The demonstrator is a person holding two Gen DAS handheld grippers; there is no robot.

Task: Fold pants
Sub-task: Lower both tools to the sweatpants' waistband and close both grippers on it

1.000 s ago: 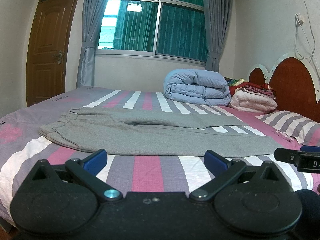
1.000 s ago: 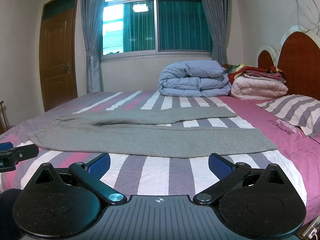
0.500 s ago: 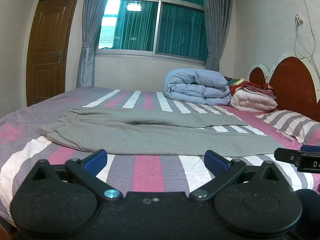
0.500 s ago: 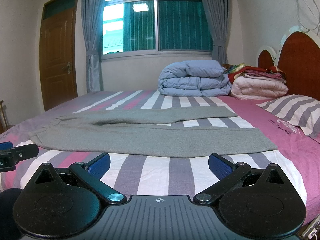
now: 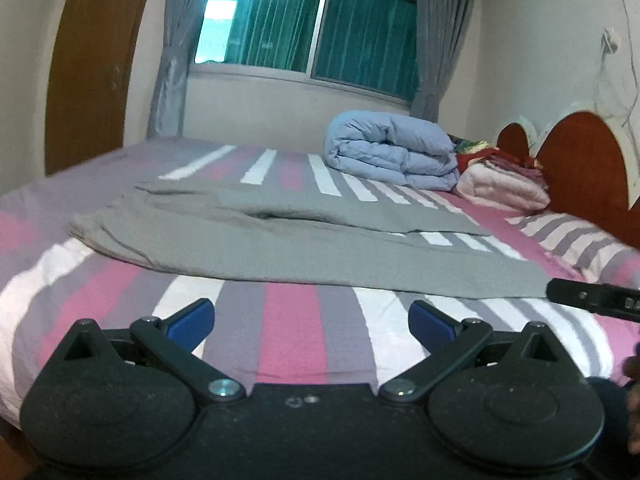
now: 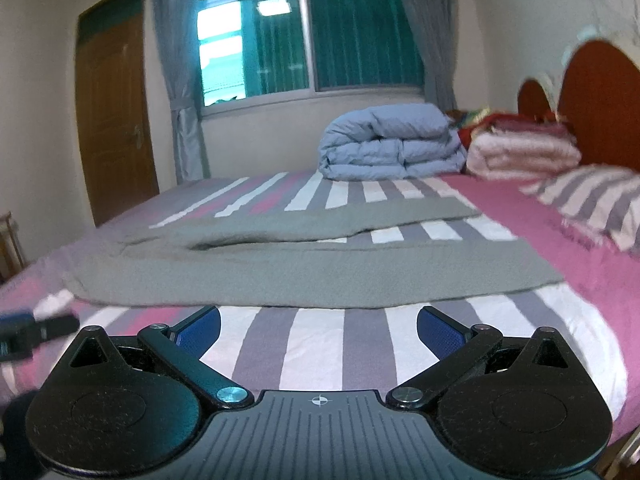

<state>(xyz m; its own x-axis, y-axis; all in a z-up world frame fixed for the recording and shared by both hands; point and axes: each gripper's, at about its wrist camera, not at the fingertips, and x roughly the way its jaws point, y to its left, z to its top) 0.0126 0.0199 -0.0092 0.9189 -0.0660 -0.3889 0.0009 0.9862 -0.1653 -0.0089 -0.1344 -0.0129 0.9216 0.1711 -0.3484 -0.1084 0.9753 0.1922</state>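
Note:
Grey pants lie flat across the striped bed, waistband to the left, legs running right; they also show in the right wrist view. My left gripper is open and empty, over the bed's near edge, short of the pants' near leg. My right gripper is open and empty, also just short of the near leg. The right gripper's tip shows at the right of the left wrist view. The left gripper's tip shows at the left of the right wrist view.
A folded blue duvet and a pink blanket stack sit at the far side by the wooden headboard. A striped pillow lies at the right. A door and a window are behind.
Both grippers have moved forward and tilted down toward the pants, which now fill more of each view. The jaws stay open.

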